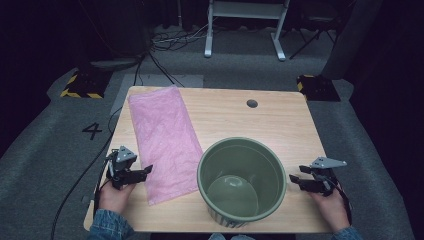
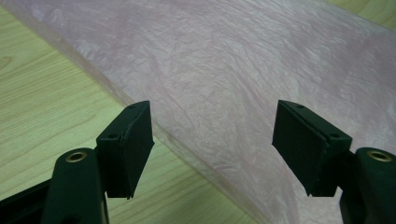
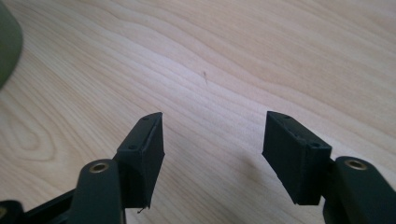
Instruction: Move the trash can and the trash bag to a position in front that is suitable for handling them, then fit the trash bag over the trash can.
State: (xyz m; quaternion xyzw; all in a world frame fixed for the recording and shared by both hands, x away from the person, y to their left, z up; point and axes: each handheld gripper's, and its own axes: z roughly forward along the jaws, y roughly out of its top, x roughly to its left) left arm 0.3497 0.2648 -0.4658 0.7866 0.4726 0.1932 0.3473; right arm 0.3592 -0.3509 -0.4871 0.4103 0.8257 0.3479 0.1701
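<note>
Pink bag (image 1: 164,142) flat on table (image 1: 280,120) left half; left gripper (image 1: 146,171) at its near-left edge, jaws apart, nothing between. Green bucket (image 1: 242,180) upright centre-front. Right gripper (image 1: 295,180) just right of bucket, jaws apart over bare wood.

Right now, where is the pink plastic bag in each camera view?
High view: the pink plastic bag lies flat on the table's left half, beside the green bucket.
Left gripper view: it spreads across the top and right, ahead of the jaws.
Right gripper view: not in the picture.
Shared landmark: the wooden tabletop.
</note>
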